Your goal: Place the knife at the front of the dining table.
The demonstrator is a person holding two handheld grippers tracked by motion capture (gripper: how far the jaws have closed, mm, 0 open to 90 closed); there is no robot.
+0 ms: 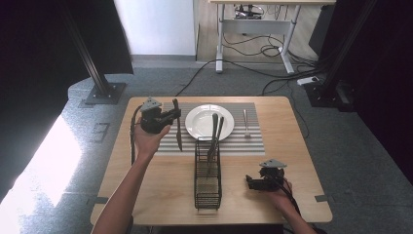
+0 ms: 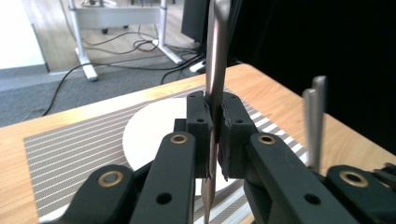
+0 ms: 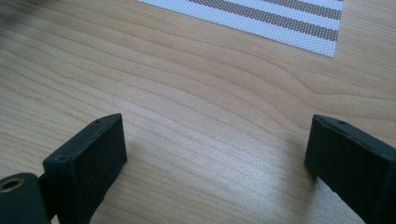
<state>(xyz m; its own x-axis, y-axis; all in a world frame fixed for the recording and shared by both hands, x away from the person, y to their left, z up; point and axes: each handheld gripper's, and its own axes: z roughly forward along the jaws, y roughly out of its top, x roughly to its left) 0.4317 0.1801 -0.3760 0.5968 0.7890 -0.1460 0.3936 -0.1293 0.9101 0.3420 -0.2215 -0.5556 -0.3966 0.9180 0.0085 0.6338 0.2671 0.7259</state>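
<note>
Low in the high view, right of centre, the right gripper (image 1: 249, 183) rests near the table's (image 1: 146, 195) front edge with its jaws spread wide and nothing between them; its own view shows bare wood and a corner of the striped placemat (image 3: 289, 18). At the centre stands a black wire cutlery basket (image 1: 208, 187), two utensils (image 1: 214, 139) leaning out of its far end. Up and to the left, the left gripper (image 1: 176, 116) is pinching a table knife (image 1: 178, 129), which hangs over the mat's left part just beside the white plate (image 1: 208, 122). In the left gripper view the pads are pressed flat against the knife (image 2: 215, 70), which runs upright through them. A fork (image 1: 246, 123) lies on the mat at the plate's other side, upper right of centre.

The step in hand looks like laying the knife beside the plate. To do it well, lower it until its lower end meets the mat, tip it flat alongside the rim (not onto it), and only then release.
</note>
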